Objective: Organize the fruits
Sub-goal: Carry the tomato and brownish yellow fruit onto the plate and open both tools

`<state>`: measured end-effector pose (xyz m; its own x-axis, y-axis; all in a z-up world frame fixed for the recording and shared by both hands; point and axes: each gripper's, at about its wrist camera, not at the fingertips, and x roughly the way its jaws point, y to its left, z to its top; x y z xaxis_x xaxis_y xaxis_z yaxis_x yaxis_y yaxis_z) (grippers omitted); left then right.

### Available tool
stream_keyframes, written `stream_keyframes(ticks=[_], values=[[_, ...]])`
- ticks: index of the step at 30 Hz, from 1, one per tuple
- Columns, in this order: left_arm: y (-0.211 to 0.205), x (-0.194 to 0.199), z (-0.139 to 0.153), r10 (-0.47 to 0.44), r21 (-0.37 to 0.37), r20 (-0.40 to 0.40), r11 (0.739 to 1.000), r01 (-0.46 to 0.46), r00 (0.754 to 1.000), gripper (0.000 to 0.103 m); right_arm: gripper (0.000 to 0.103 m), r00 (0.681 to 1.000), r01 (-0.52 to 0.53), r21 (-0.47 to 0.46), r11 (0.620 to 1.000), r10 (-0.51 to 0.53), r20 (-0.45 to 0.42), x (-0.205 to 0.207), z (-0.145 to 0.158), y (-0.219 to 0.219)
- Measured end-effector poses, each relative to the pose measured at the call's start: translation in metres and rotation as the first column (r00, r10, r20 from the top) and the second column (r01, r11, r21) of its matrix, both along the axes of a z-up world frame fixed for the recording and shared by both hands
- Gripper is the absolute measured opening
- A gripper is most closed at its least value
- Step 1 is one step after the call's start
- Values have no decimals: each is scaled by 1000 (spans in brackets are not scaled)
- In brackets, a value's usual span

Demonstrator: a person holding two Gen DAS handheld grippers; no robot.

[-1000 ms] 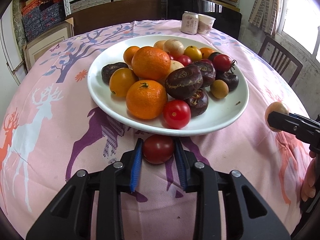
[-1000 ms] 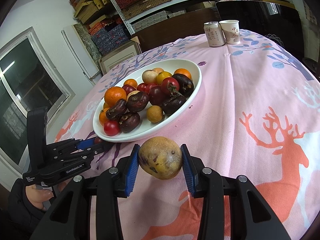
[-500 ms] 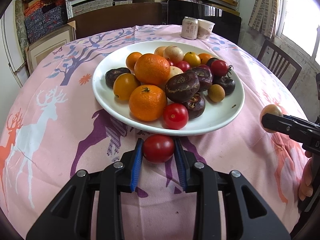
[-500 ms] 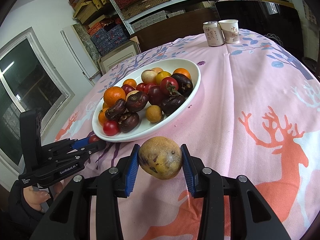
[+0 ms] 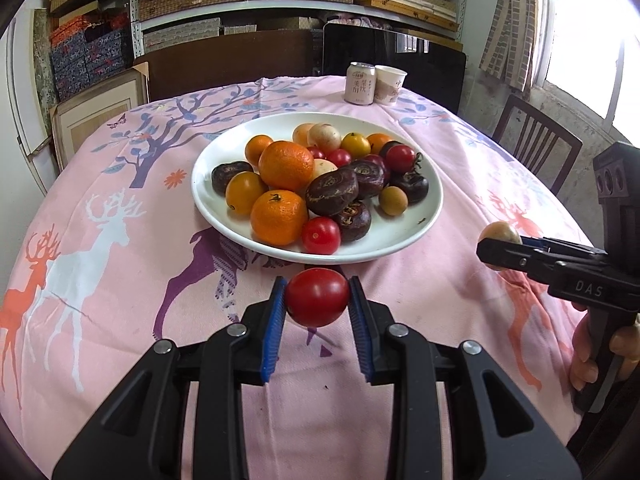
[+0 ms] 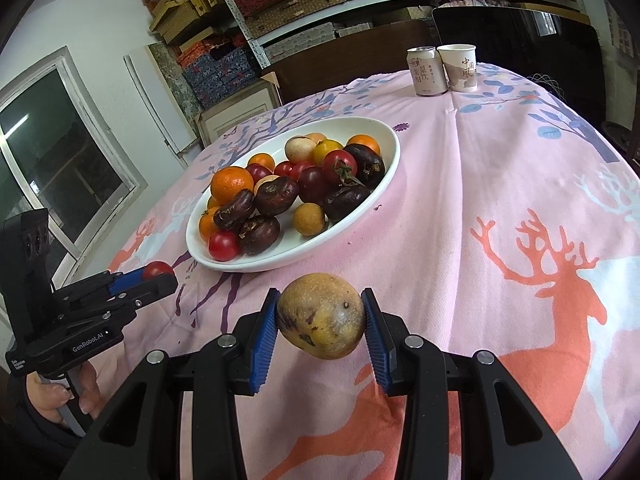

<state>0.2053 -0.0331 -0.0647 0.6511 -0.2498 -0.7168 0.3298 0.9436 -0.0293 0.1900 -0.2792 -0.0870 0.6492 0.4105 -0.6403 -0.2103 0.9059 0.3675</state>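
The left claw (image 5: pixel 317 298) pinches a round red tomato (image 5: pixel 317 297) just in front of the wide white plate (image 5: pixel 424 216) heaped with oranges, tomatoes and dark water chestnuts. The right claw (image 6: pixel 321 318) grips a yellow-brown speckled passion fruit (image 6: pixel 321 316) off the plate's right side, above the pink deer-print cloth on the table (image 6: pixel 520 200). A drink can (image 6: pixel 427 71) and paper cup (image 6: pixel 460 67) stand behind the plate

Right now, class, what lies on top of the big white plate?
The white plate holds a heap: oranges, red tomatoes, dark water chestnuts and small yellow fruits. Whatever sits beneath the heap is covered.
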Motion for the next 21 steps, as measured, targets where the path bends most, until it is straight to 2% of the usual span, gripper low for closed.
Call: stream_keyframes(ticks=[5, 11, 16, 18, 21], values=[[7, -10, 21, -10, -24, 44, 1000, 11, 999, 30, 41, 1000, -19, -5, 1000, 19, 19, -9, 13, -2], [10, -2, 64, -18, -36, 133, 999, 23, 991, 30, 41, 987, -71, -70, 995, 81, 140, -9, 65, 3], [-4, 44, 80, -25, -49, 150, 998, 33, 988, 30, 41, 980, -77, -108, 991, 95, 175, 37, 94, 17], [-11, 67, 76, -17, -53, 142, 998, 25, 990, 30, 41, 980, -82, -122, 989, 102, 170, 64, 98, 27], [-21, 107, 55, -1, -59, 77, 998, 5, 997, 30, 41, 984, -74, -159, 984, 98, 148, 107, 87, 41]])
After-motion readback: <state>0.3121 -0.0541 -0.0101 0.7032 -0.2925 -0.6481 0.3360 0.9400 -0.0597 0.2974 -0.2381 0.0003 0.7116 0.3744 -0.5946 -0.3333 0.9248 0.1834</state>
